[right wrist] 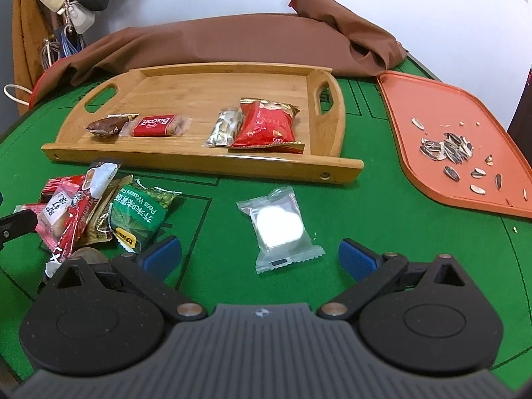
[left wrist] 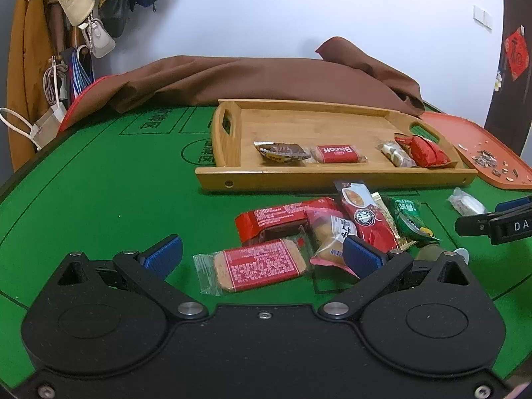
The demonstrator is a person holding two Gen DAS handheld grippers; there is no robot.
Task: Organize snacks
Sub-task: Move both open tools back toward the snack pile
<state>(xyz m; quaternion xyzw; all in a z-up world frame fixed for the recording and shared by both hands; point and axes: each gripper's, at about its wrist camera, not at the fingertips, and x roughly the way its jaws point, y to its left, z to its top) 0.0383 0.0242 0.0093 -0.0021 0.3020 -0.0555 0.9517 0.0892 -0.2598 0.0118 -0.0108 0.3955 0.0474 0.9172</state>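
Observation:
A wooden tray (left wrist: 299, 123) (right wrist: 199, 86) on the green table holds a brown chocolate pack (left wrist: 282, 153), a red Biscoff pack (left wrist: 335, 154) (right wrist: 153, 126), a silver bar (right wrist: 226, 128) and a red bag (right wrist: 266, 124). In front of it lies a heap of loose snacks (left wrist: 332, 222) (right wrist: 93, 209). My left gripper (left wrist: 262, 256) is open, with a clear-wrapped red biscuit (left wrist: 259, 264) lying between its fingers. My right gripper (right wrist: 259, 254) is open around a clear packet with a white cake (right wrist: 281, 229). The right gripper's tip shows at the edge of the left wrist view.
An orange tray (right wrist: 432, 106) (left wrist: 465, 136) with sunflower seeds (right wrist: 447, 148) lies at the right. A brown cloth (left wrist: 249, 76) (right wrist: 232, 40) is bunched behind the wooden tray. Bags and a coat hang at the far left (left wrist: 83, 16).

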